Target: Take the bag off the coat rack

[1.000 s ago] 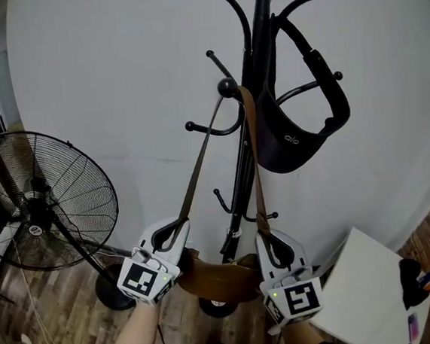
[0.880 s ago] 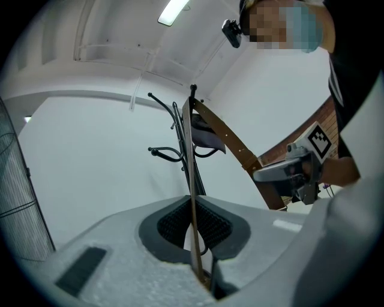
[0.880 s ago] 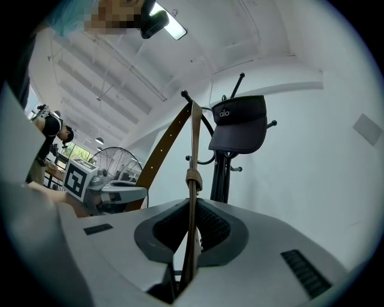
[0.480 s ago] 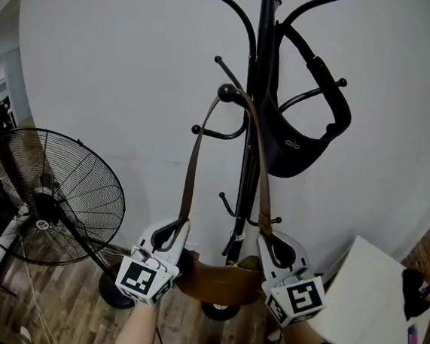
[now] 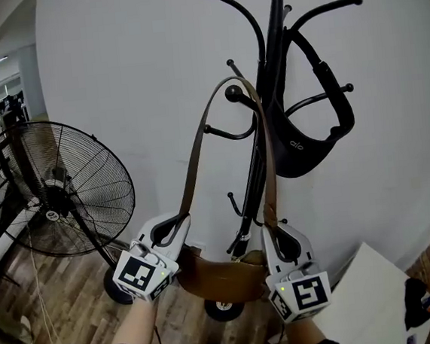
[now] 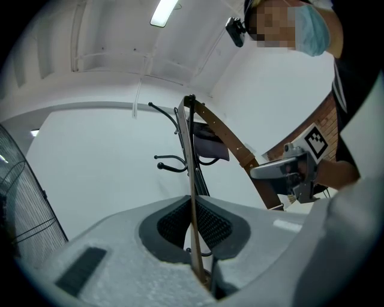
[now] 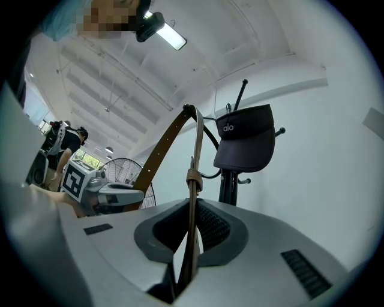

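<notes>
While the left gripper [image 5: 175, 224] and right gripper [image 5: 280, 231] are pinching the strap [image 5: 196, 145] tight, one side each, unhooking appears to be under way.
The bag [image 5: 221, 279] is hanging between them, and the strap loop is arching just over the rack [image 5: 274, 41] hook [image 5: 232, 94]. The next move is likely carrying the loop clear, away from the rack.

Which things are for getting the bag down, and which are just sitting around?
For the job: brown bag, strap, coat rack, left gripper, right gripper, both shut on the strap.
Just around: fan, black visor, white table.
</notes>
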A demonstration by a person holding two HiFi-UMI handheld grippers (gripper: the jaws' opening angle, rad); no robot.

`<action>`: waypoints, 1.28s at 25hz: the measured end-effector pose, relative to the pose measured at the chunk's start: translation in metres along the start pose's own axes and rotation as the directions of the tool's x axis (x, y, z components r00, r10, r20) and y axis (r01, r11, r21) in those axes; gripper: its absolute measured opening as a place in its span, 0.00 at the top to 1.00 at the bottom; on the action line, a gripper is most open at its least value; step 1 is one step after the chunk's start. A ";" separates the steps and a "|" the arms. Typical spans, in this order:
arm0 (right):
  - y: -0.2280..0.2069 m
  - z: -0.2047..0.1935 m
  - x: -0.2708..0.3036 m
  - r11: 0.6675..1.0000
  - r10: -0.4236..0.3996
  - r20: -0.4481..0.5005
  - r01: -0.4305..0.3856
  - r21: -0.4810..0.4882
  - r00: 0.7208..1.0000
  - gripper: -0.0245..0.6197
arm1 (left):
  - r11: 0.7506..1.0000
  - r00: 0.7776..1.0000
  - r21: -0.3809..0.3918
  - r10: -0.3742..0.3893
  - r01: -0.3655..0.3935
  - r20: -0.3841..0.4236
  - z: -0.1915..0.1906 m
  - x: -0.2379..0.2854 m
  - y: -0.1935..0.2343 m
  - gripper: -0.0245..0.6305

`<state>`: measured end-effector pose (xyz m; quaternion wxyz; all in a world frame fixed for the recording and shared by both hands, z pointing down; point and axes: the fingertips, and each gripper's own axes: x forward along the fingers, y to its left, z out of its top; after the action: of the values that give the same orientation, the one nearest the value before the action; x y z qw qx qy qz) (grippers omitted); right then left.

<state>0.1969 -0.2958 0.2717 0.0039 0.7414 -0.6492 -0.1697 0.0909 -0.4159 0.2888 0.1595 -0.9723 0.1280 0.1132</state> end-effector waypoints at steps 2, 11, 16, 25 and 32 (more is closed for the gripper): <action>0.001 0.006 0.000 1.000 0.008 0.013 -0.008 -0.003 1.000 0.92 | 1.000 1.000 0.008 0.012 -0.012 0.012 0.006 -0.004 0.000 0.94; 0.013 0.019 -0.004 0.998 0.064 0.049 -0.064 -0.005 0.997 0.92 | 0.997 0.998 0.019 0.070 -0.070 -0.002 0.018 -0.030 -0.002 0.94; 0.024 0.020 -0.007 0.992 0.122 0.073 -0.123 0.007 0.990 0.92 | 0.989 0.989 0.025 0.147 -0.147 -0.005 0.025 -0.049 0.000 0.94; 0.044 0.004 -0.015 0.971 0.227 0.076 -0.231 0.061 0.971 0.92 | 0.974 0.973 -0.008 0.227 -0.227 -0.042 0.010 -0.084 -0.015 0.94; 0.052 -0.023 -0.024 0.947 0.299 0.030 -0.300 0.110 0.954 0.92 | 0.951 0.949 -0.045 0.302 -0.307 -0.091 -0.009 -0.107 -0.032 0.94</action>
<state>0.1504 -0.2859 0.3113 -0.0167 0.6321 -0.7629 -0.1350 0.0008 -0.3673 0.3343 0.1062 -0.9490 0.2795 0.0997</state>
